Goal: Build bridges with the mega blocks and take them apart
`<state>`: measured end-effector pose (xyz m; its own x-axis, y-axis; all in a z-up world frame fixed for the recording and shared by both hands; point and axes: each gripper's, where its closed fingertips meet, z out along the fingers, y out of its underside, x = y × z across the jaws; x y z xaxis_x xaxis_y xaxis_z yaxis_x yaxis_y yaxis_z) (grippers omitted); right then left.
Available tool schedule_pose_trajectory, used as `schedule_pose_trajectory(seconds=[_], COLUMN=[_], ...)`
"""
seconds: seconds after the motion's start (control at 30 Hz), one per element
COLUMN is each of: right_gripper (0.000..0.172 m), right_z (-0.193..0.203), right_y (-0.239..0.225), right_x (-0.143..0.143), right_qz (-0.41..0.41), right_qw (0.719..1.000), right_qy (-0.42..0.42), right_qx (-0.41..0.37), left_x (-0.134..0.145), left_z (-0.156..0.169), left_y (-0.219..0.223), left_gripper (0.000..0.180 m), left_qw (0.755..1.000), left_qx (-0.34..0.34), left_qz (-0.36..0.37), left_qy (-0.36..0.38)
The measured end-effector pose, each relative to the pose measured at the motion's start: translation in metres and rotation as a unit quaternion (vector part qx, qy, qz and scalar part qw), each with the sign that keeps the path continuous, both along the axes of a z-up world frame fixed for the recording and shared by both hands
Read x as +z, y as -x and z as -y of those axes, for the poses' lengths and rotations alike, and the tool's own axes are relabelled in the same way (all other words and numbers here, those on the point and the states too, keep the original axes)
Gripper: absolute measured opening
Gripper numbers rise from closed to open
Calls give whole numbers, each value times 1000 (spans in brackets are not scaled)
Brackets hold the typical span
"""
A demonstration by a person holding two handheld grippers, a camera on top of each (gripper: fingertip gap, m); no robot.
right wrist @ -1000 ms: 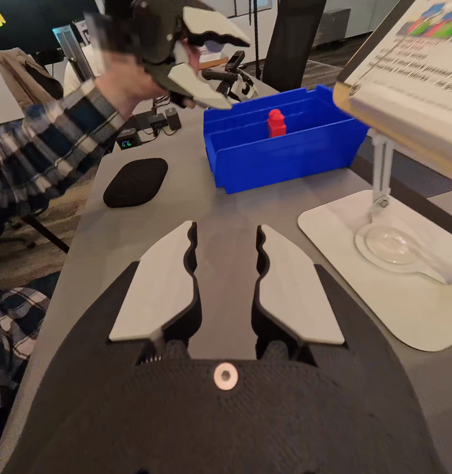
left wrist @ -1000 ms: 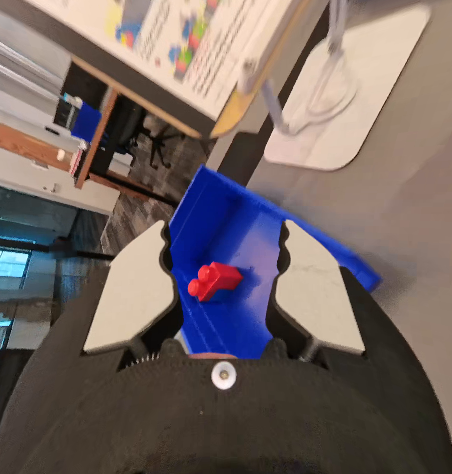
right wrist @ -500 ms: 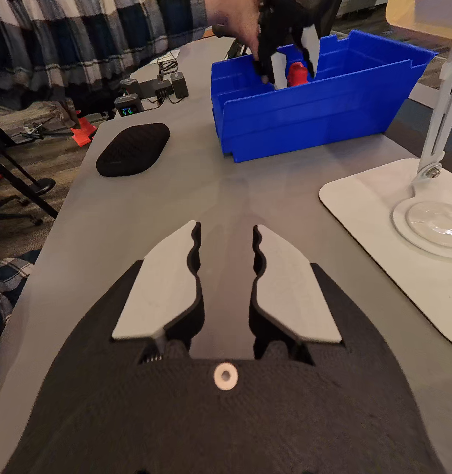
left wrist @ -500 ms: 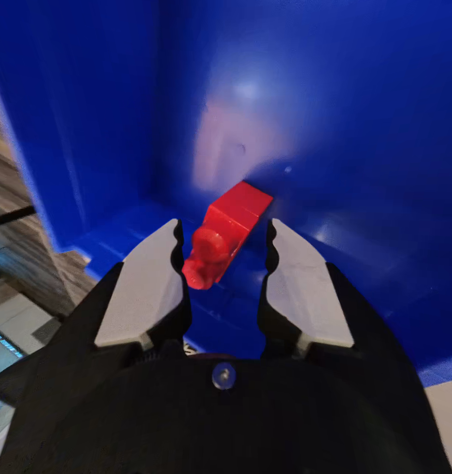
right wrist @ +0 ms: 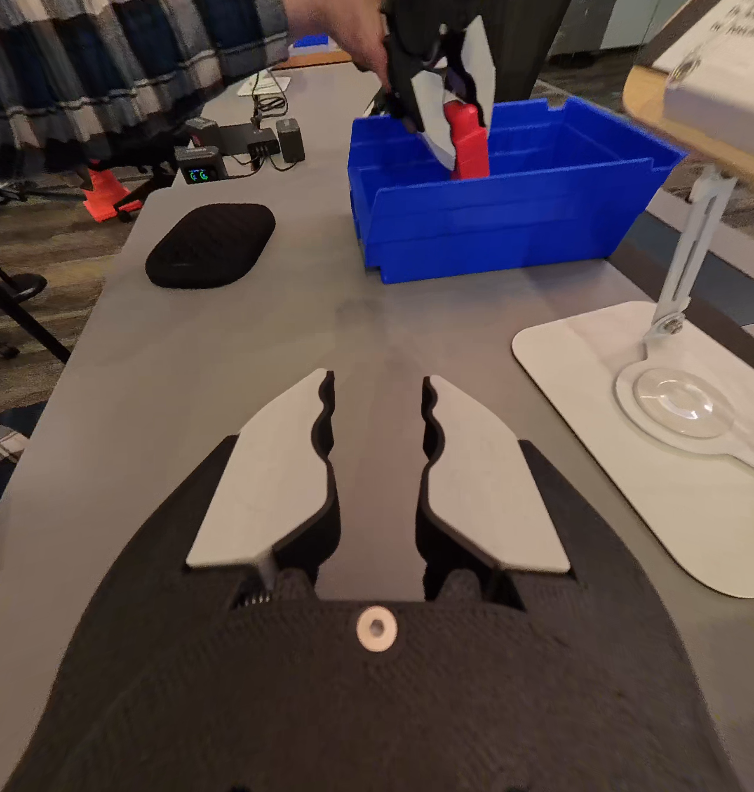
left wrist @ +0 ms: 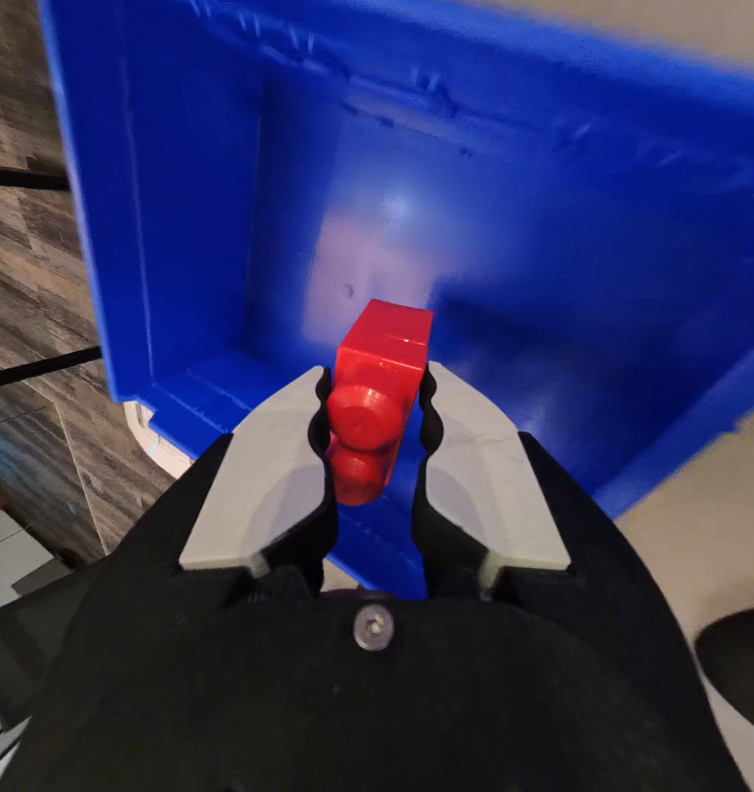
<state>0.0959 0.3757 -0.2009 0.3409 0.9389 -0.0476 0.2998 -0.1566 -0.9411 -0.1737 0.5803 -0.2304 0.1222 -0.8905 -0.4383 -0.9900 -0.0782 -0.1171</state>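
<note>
**Left gripper clamps red block inside blue bin**

Closing in from a wide spread a second ago, the left gripper (left wrist: 376,428) now pinches a red mega block (left wrist: 379,385), both black pads pressed against its sides, studs facing the camera. Block and fingertips sit within the blue plastic bin (right wrist: 516,223) at the far side of the grey table (right wrist: 238,364). Nearer, the right gripper (right wrist: 377,420) hovers over bare tabletop, fingers parted and holding nothing. A black pad (right wrist: 210,244) lies left of the bin; a white stand base (right wrist: 623,428) sits to the right.
</note>
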Motion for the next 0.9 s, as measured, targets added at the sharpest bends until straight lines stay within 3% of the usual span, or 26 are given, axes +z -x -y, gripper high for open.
schedule_pose_trajectory(seconds=[0.13,0.27,0.43,0.6,0.7,0.9], right_gripper=[42,58,75,82,79,55], right_z=[5,19,30,41,51,69], right_y=[0,6,13,20,22,21], right_x=[17,32,50,58,56,58], right_qz=[1,32,105,151,166,174], right_qw=[1000,999,991,982,980,977], right_qy=[-1,-4,-57,-88,-87,-97], right_qx=[-7,-16,-56,-74,-73,-74], left_x=[44,81,97,100,104,111], left_z=[40,92,166,227,251,286], left_y=[-26,-76,-154,-221,-246,-272], left_gripper=[39,39,38,38,39,38], left_qw=[998,989,970,949,938,920], left_qx=[-20,-60,-138,-205,-231,-264], left_qz=[52,129,199,240,256,281], left_qy=[-27,-36,-11,26,40,65])
